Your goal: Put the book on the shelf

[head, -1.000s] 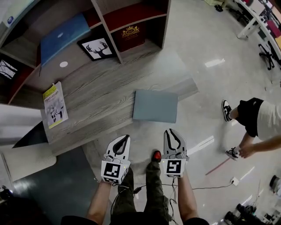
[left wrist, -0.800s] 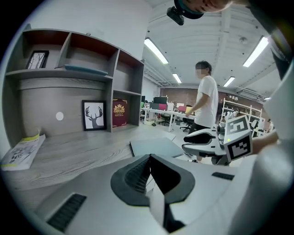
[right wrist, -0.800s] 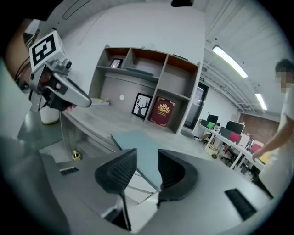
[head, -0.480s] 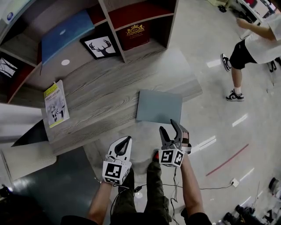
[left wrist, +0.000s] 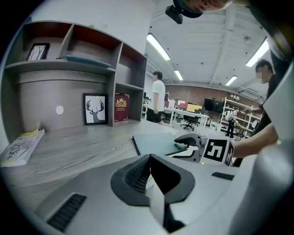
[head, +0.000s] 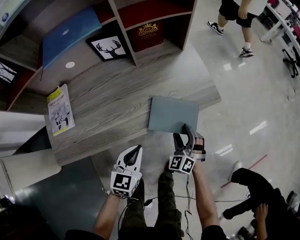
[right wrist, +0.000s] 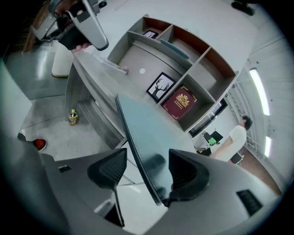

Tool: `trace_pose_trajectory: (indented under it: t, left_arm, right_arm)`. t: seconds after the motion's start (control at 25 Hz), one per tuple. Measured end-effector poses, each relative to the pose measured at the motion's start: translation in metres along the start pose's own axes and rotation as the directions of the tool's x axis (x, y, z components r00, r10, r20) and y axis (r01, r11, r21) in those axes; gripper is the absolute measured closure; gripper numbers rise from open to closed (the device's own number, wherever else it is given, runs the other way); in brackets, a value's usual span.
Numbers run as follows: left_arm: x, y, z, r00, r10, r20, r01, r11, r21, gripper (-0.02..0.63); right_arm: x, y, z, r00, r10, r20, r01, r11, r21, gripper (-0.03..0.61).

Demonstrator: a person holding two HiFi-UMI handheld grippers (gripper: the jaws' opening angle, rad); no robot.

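Observation:
A thin grey-blue book (head: 173, 112) lies flat on the wooden desk (head: 108, 108), its near corner overhanging the front edge. My right gripper (head: 185, 136) is rolled onto its side at that corner. Its jaws have just been opening and stand wide, with the book's edge (right wrist: 142, 133) between them and a gap on the left pad's side. My left gripper (head: 132, 152) hangs shut and empty in front of the desk, to the left of the book. In the left gripper view the book (left wrist: 154, 142) lies ahead, with the right gripper (left wrist: 190, 147) at it.
The shelf unit (head: 126, 28) at the back of the desk holds a blue book (head: 65, 37), a deer picture (head: 104, 47) and a red book (head: 145, 33). A yellow-white magazine (head: 60, 110) lies at the desk's left. One person (head: 234, 9) walks at top right; another (head: 262, 197) crouches at bottom right.
My right gripper has rolled onto its side, opened from shut and moved up to the book's near corner. The left gripper has stayed put. The person on the right has walked away toward the top.

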State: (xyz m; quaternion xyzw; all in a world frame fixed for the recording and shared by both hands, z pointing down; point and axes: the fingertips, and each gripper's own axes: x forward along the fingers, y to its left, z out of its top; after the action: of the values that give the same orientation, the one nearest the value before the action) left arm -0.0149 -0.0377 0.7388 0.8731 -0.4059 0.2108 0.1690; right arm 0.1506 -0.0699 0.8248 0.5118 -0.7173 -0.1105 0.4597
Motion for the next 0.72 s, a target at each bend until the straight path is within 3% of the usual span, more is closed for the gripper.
trace_pose_trajectory:
  t: [0.2, 0.72]
  left_arm:
    - [0.002, 0.003, -0.002, 1.000, 0.004, -0.013, -0.004, 1.000, -0.004, 0.607]
    - [-0.001, 0.006, 0.016, 1.000, 0.024, 0.006, -0.024, 1.000, -0.017, 0.607]
  right_arm:
    - [0.005, -0.007, -0.001, 0.999, -0.041, -0.015, 0.041, 0.999, -0.006, 0.298]
    - [-0.007, -0.015, 0.006, 0.999, -0.027, -0.019, 0.026, 0.998, -0.062, 0.417]
